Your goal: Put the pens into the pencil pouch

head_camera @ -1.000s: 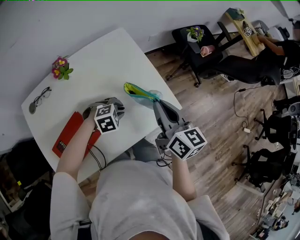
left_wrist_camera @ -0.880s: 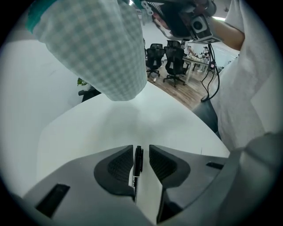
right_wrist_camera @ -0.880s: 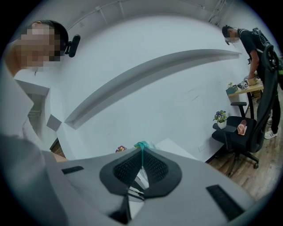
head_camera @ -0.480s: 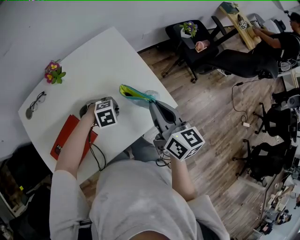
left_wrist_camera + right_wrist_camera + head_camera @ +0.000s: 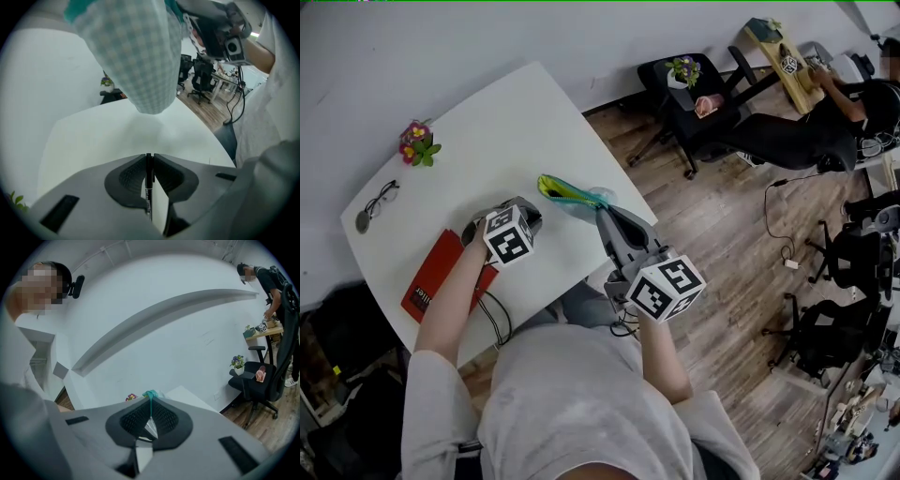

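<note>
The pencil pouch point(image 5: 567, 190), teal and yellow-green, hangs lifted over the white table point(image 5: 516, 122), and my right gripper point(image 5: 605, 208) is shut on its right end. In the right gripper view a teal edge of the pouch point(image 5: 151, 398) sticks out between the shut jaws of that gripper point(image 5: 151, 403). My left gripper point(image 5: 532, 216) sits just left of the pouch, shut on a thin black pen point(image 5: 148, 176). From the left gripper point(image 5: 149, 157) the checked pouch point(image 5: 136, 61) hangs close above and ahead.
A red book point(image 5: 441, 274) lies at the table's near left edge, glasses point(image 5: 377, 204) and a small flower pot point(image 5: 418, 141) further left. A black chair point(image 5: 698, 94) with a potted plant stands on the wood floor to the right. A person point(image 5: 853, 94) sits far right.
The head camera has shifted slightly. Both grippers keep their holds and stay close together, with the left one by the pouch.
</note>
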Action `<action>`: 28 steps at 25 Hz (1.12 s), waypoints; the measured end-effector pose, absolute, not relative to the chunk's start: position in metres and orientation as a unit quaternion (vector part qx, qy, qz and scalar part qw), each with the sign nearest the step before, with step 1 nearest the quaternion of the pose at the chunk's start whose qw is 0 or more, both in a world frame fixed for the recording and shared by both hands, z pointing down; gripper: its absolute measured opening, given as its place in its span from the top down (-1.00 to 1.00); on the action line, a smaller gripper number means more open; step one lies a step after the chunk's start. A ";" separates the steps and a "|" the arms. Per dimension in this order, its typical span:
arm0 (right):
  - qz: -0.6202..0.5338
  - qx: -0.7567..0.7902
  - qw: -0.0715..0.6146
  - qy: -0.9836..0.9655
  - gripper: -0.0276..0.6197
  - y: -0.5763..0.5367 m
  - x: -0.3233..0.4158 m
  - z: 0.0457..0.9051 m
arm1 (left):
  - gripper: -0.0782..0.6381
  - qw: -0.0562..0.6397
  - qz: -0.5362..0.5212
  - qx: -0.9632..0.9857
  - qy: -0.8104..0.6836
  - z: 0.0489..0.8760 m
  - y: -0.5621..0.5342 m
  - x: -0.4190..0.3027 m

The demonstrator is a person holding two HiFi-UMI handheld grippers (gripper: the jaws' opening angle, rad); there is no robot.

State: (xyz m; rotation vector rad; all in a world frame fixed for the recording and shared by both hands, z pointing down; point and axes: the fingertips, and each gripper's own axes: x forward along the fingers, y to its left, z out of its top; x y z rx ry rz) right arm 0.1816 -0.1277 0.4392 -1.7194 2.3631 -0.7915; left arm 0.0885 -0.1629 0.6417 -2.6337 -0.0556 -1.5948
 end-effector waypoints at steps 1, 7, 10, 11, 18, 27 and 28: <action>-0.261 -0.564 0.058 0.781 0.81 -0.130 0.179 0.439 | 0.58 0.024 -0.498 -0.867 0.002 0.632 -0.168 0.089; -0.255 -0.540 0.057 0.800 0.81 -0.147 0.162 0.432 | 0.58 -0.024 -0.374 -0.917 0.138 0.571 -0.204 0.069; -0.251 -0.527 0.055 0.810 0.81 -0.154 0.154 0.428 | 0.58 -0.050 -0.308 -0.927 0.210 0.541 -0.220 0.050; -0.251 -0.523 0.055 0.813 0.81 -0.157 0.152 0.427 | 0.58 -0.056 -0.285 -0.928 0.232 0.531 -0.224 0.043; -0.252 -0.488 0.051 0.835 0.81 -0.171 0.127 0.424 | 0.58 -0.050 -0.144 -0.926 0.345 0.454 -0.236 -0.001; -0.256 -0.441 0.044 0.859 0.81 -0.178 0.092 0.423 | 0.58 -0.020 0.042 -0.905 0.422 0.356 -0.225 -0.044; -0.257 -0.437 0.044 0.861 0.81 -0.179 0.089 0.423 | 0.58 -0.017 0.062 -0.902 0.427 0.345 -0.223 -0.049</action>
